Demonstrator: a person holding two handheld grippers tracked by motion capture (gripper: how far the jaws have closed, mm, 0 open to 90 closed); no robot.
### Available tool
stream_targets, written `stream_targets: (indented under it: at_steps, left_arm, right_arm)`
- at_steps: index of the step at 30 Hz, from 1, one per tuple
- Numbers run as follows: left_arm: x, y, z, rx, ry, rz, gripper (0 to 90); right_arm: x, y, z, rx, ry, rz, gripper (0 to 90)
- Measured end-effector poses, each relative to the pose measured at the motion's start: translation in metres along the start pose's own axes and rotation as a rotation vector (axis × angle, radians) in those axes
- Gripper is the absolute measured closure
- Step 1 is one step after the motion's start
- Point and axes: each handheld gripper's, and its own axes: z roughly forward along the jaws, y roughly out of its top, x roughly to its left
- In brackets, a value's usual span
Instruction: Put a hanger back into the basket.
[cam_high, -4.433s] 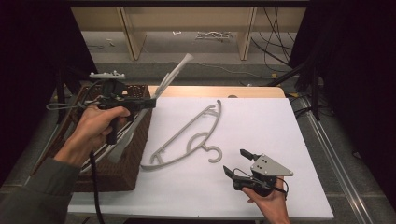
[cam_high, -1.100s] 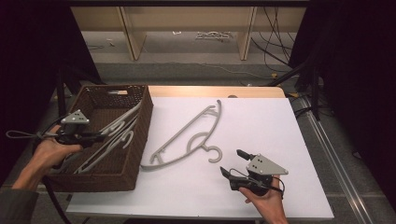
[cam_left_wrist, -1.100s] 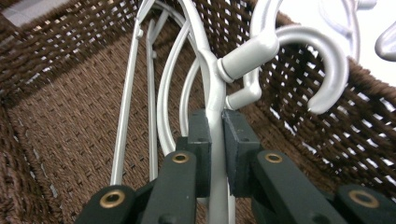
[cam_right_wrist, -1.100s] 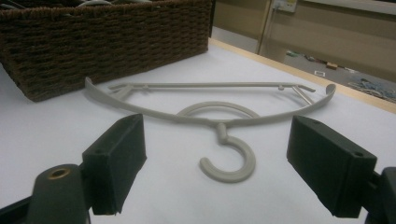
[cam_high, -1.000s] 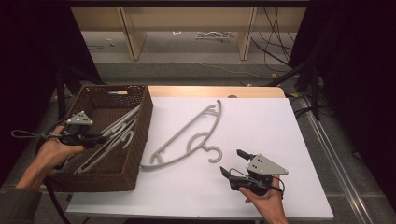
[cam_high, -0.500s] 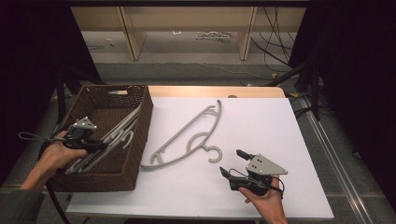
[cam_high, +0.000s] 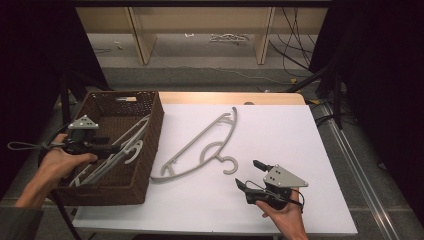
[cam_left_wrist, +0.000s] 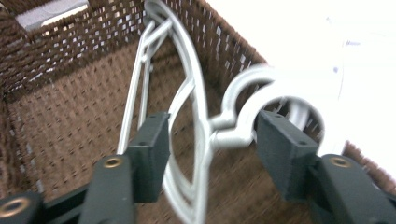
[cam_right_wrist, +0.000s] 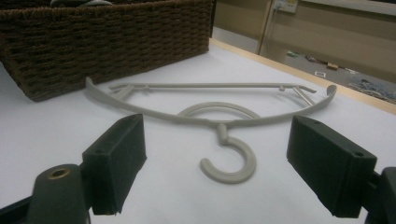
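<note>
Your left gripper sits wide open over the hangers in the basket (left of frame); your right gripper is open too.

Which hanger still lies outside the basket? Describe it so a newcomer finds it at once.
Start at the white table top, to the right of the brown wicker basket. The grey plastic hanger lies flat there alone, hook toward the right hand-held gripper. The other hangers sit inside the basket.

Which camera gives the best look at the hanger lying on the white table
The right gripper view: the hanger lies close ahead between its open jaws, hook nearest and full span visible. The high view shows its whole outline from above, smaller. The left gripper view looks into the basket instead.
</note>
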Motion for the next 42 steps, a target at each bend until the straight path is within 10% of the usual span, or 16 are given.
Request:
stream_targets:
  at_steps: [16,42]
  left_arm:
    - [-0.057,0.023,-0.008,-0.264,-0.012,-0.099,27.0]
    - [-0.153,0.052,0.009,-0.331,-0.120,0.055,21.2]
  right_arm:
    - [0.000,0.000,0.000,-0.012,-0.005,0.001,20.6]
    - [-0.001,0.001,-0.003,-0.011,-0.007,0.002,20.6]
